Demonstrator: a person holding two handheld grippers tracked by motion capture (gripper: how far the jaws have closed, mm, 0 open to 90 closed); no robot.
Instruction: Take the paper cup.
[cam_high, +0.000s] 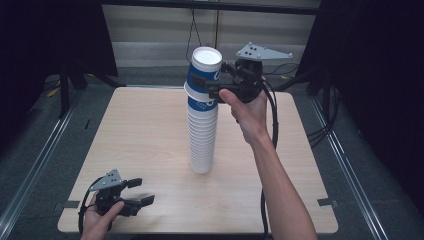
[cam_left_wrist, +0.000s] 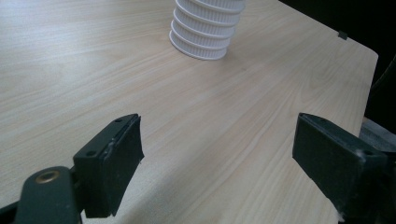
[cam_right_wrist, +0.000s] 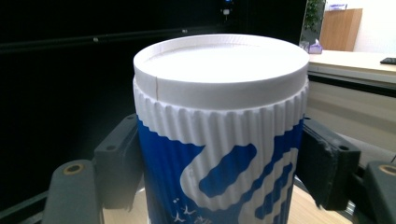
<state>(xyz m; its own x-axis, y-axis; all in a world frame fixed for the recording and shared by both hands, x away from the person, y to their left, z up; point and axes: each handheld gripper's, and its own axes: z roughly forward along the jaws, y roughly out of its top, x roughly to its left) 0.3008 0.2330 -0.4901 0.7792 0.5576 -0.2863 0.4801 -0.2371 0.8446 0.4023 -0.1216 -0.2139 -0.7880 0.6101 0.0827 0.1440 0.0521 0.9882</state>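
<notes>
Cup (cam_right_wrist: 219, 135) atop stack (cam_high: 202, 135), clamped betw right gripper (cam_high: 207, 85) jaws; left gripper (cam_high: 141, 192) jaws wide.

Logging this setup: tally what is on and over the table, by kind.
Stacks of upside-down paper cups: 1 (cups in it too many to count reliably)
Blue-and-white top cup clamped by the right gripper: 1
Grippers, with the open left gripper: 2
Total: 4

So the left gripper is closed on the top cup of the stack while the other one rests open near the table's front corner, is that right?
Not quite: the right gripper is closed on the top cup of the stack, as the high view shows. The left gripper is the open one near the front corner.
</notes>
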